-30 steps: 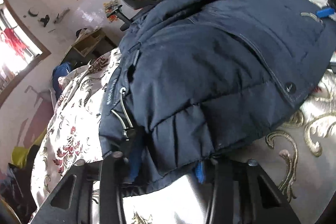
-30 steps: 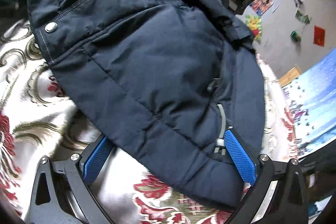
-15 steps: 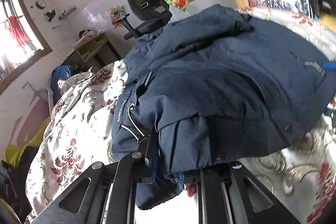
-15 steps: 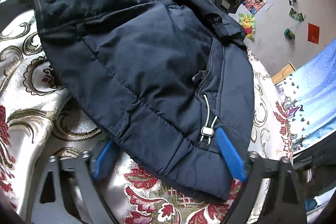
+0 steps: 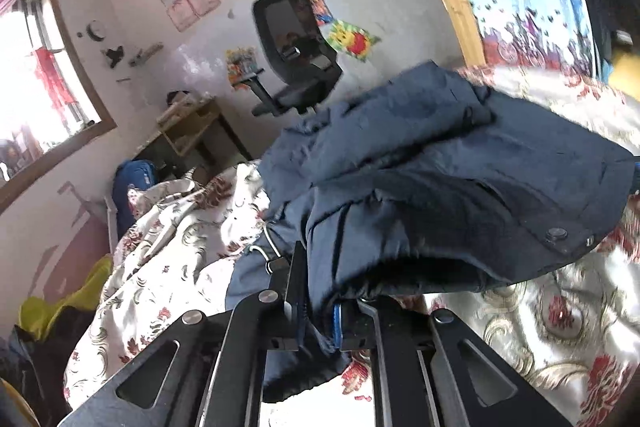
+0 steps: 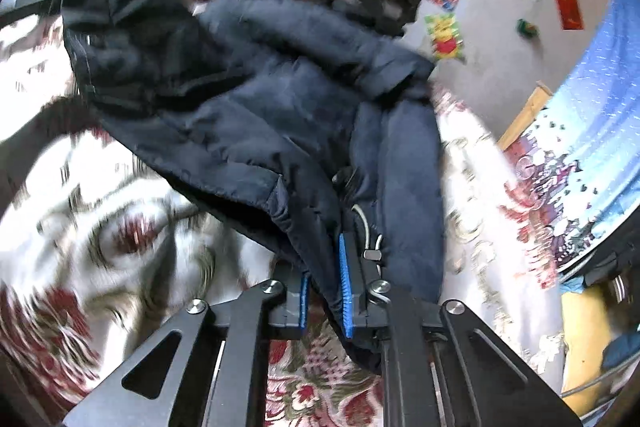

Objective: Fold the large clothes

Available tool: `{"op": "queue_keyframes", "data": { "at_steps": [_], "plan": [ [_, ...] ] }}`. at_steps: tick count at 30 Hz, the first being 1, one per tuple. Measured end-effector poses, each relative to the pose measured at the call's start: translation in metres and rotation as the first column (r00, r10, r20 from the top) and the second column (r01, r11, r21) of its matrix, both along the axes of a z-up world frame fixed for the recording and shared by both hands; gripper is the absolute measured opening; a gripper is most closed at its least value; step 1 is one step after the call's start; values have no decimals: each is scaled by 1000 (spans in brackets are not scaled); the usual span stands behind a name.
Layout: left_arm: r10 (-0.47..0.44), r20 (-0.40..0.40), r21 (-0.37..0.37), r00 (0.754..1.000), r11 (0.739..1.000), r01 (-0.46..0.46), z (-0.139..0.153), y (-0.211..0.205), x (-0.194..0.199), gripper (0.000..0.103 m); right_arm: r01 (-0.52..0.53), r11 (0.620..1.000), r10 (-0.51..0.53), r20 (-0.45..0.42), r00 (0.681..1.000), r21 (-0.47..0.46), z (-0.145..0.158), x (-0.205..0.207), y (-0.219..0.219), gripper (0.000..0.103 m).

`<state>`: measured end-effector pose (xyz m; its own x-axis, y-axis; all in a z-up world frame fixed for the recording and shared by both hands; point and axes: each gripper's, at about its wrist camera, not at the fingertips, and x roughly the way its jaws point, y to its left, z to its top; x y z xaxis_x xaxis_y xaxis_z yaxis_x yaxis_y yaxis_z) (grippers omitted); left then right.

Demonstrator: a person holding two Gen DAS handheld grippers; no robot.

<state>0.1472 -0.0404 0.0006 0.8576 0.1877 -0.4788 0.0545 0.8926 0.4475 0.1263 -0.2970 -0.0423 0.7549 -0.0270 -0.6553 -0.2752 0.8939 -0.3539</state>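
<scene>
Left wrist: left gripper (image 5: 320, 307) jaws have just closed, pinching the hem of the navy jacket (image 5: 452, 187); jacket bunched on the floral bedspread (image 5: 160, 267), hem raised.
Right wrist: right gripper (image 6: 326, 291) jaws have just closed, clamped on the jacket's (image 6: 260, 99) hem beside the drawcord toggle (image 6: 371, 254).

Bed with cream, red-flowered bedspread (image 5: 168, 267), navy padded jacket (image 5: 460, 179) partly resting on it
</scene>
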Motion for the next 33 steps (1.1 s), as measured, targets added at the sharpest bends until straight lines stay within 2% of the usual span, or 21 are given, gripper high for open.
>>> {"op": "queue_keyframes", "data": {
  "at_steps": [5,12,15,19,22,25,30,33],
  "plan": [
    [28,46,-96,999,995,-23,32,17,0,8,4,996,-17,134,991,93,55,1,-5,6],
    [19,149,-126,989,992,-1,85,29,-7,7,-52,984,-2,298,954,172,131,-8,-8,5],
    [19,190,-142,982,990,8,109,35,-11,7,-82,983,17,362,932,166,160,-19,0,4],
    [27,237,-155,971,988,10,132,38,-19,7,-124,974,36,410,911,191,187,-30,4,4],
    [30,264,-142,964,990,8,147,37,-22,7,-150,968,52,423,905,201,207,-35,9,4],
    [40,266,-128,963,992,-6,156,35,-14,7,-176,966,85,410,908,191,226,-18,12,4],
    [81,196,-151,977,987,-51,154,38,21,7,-178,978,133,339,931,106,233,40,23,4],
    [115,123,-189,986,978,-91,149,45,48,7,-155,980,121,245,962,124,236,83,24,4]
  ]
}}
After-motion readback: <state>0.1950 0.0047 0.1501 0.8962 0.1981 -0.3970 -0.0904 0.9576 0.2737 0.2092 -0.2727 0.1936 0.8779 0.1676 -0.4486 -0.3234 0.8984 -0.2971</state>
